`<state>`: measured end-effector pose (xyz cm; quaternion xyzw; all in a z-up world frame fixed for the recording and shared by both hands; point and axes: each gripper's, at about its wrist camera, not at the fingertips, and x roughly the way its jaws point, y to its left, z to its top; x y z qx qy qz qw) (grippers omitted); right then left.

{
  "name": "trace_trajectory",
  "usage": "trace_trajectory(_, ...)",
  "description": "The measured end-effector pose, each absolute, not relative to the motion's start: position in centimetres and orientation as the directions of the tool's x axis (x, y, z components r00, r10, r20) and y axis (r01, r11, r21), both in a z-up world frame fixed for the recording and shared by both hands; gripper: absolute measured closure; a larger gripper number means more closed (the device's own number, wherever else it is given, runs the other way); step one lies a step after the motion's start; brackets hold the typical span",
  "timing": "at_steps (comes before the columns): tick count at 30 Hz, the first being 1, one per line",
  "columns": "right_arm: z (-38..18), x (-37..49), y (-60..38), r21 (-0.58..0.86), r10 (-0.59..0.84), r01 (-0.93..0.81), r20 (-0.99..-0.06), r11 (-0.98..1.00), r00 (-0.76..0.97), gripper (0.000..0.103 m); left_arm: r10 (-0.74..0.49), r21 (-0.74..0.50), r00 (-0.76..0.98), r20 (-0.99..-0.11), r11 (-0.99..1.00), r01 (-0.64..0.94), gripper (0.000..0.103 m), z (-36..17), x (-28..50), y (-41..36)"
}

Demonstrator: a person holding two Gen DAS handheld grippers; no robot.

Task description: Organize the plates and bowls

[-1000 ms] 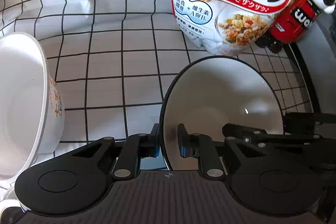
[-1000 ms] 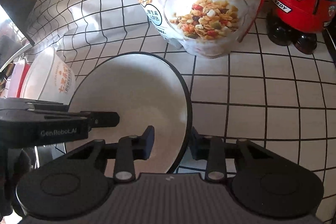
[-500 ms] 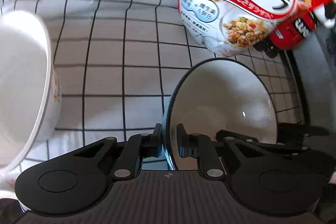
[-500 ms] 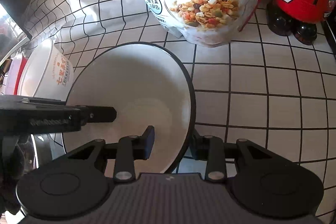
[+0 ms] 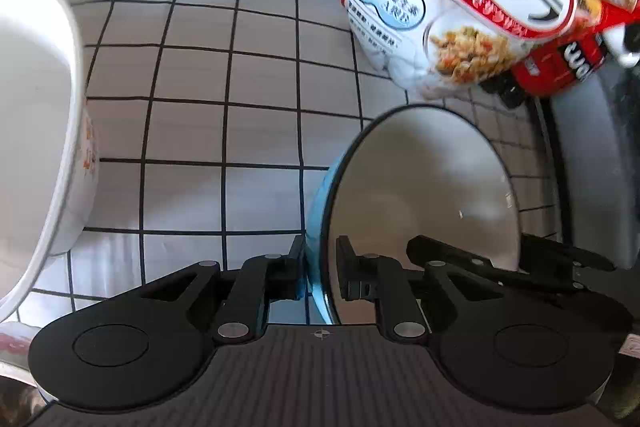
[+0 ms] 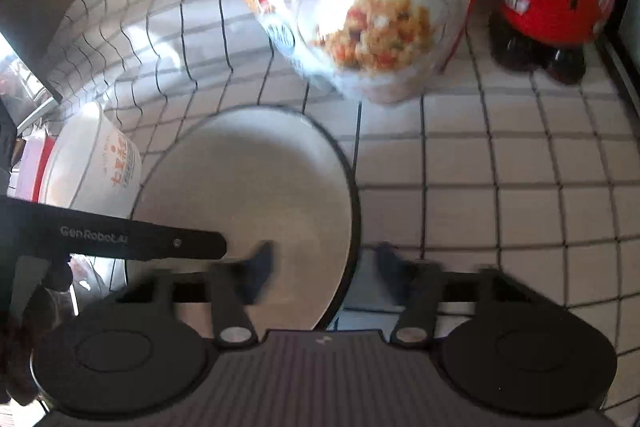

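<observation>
Over white black-gridded tablecloth (image 5: 192, 131), left gripper (image 5: 320, 263) clamps the black-rimmed, blue-sided white bowl (image 5: 420, 195) at centre frame, while right gripper (image 6: 320, 267) straddles its rim, gaping.

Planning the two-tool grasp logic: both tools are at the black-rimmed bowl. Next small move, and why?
Probably close the right tool on the rim. Its fingers straddle the edge of the black-rimmed bowl but appear to stand apart, though the view is blurred. Only the left tool clamps the rim, at another spot.
</observation>
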<state>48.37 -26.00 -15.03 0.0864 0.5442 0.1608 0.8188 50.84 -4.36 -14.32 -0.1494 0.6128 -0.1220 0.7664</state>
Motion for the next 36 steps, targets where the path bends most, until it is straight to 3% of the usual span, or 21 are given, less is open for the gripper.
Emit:
trace_trajectory(8,-14.3,48.3,-25.1,0.282,0.311,-0.132,-0.880,0.950,0.358,0.070,-0.294,-0.300,0.218,-0.931,0.954,0.004,0.081,-13.5,50.8,-5.6)
trace_trajectory(19,-10.2,46.8,-24.9,0.270,0.326,-0.184,-0.821,0.945,0.468,0.069,-0.280,-0.282,0.335,-0.900,0.958,0.045,0.083,-8.7,48.7,-5.5)
trace_trajectory(28,-5.1,41.2,-24.8,0.289,0.391,-0.269,-0.761,0.919,0.518,0.069,-0.341,-0.341,0.400,-0.851,0.937,0.073,0.084,-2.8,42.8,-3.6)
trace_trajectory(36,-4.5,34.0,-23.4,0.252,0.392,-0.329,-0.780,0.910,0.488,0.069,-0.309,-0.284,0.376,-0.874,0.951,0.121,0.085,-3.7,35.8,-3.4)
